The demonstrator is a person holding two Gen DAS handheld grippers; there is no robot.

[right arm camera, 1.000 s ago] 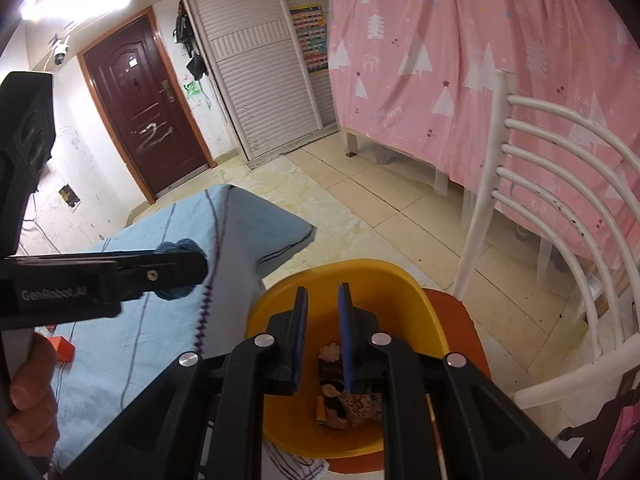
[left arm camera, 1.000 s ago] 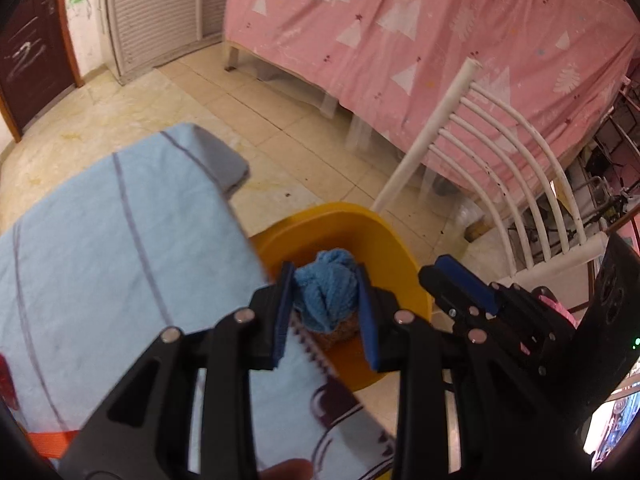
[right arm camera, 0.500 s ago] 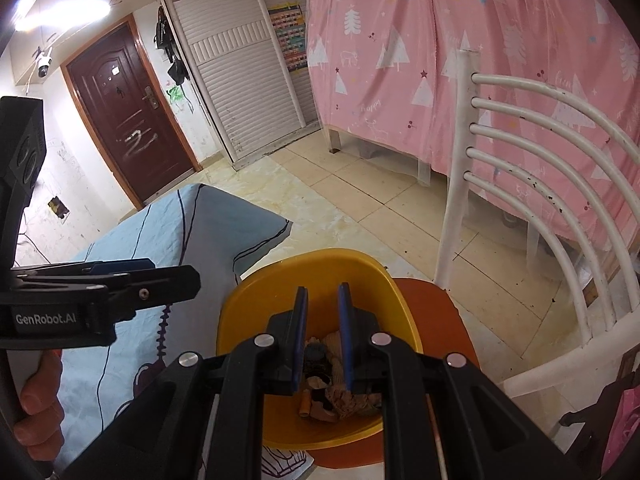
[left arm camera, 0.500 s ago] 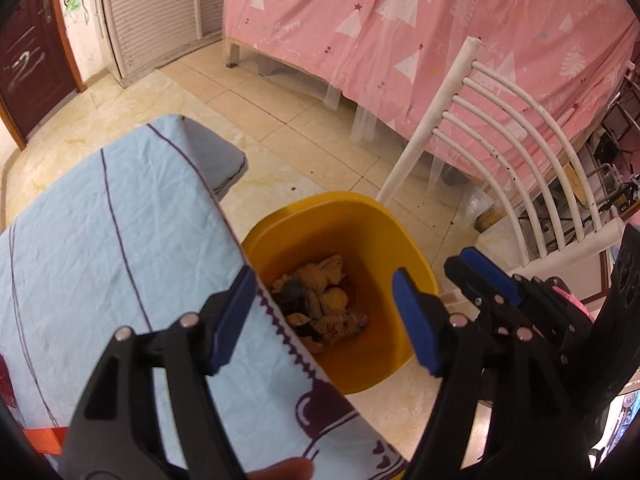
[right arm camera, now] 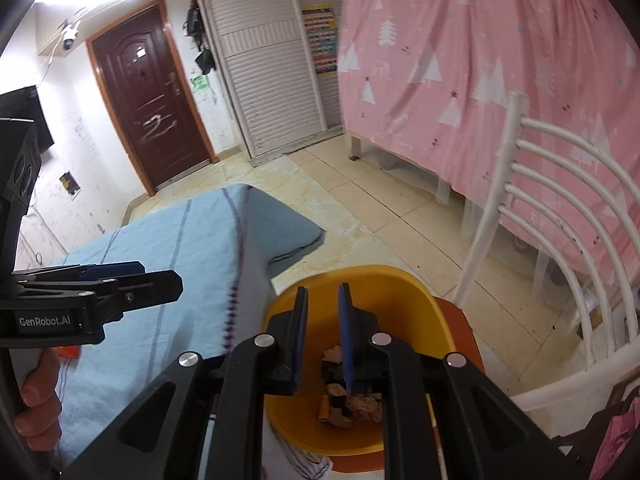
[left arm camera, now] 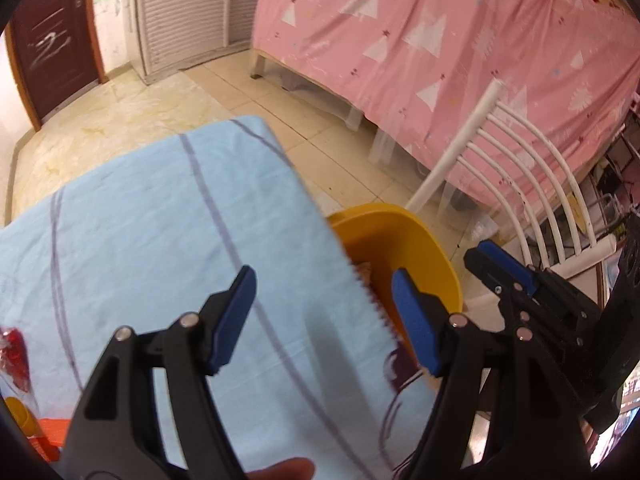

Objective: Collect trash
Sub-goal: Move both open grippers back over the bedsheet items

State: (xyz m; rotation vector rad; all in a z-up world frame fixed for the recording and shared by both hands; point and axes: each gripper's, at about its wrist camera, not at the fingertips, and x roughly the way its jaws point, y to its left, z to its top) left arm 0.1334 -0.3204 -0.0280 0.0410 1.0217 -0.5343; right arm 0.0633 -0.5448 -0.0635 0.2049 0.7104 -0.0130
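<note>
Below and ahead of the right gripper (right arm camera: 323, 332), pressed together and empty: yellow bin (right arm camera: 420, 296) on an orange stool (right arm camera: 464, 332), already with several crumpled scraps (right arm camera: 352, 404) at the bottom. Over the blue cloth (left arm camera: 160, 240), left gripper (left arm camera: 324, 312) spread wide, nothing between the pads, bin just to its right past the cloth edge. At far left of this gripper, near the frame edge, one red wrapper (left arm camera: 14, 356) on the cloth, probably next for collecting. Part of the trash seemingly binned; at least this piece left, maybe more outside the view.
</note>
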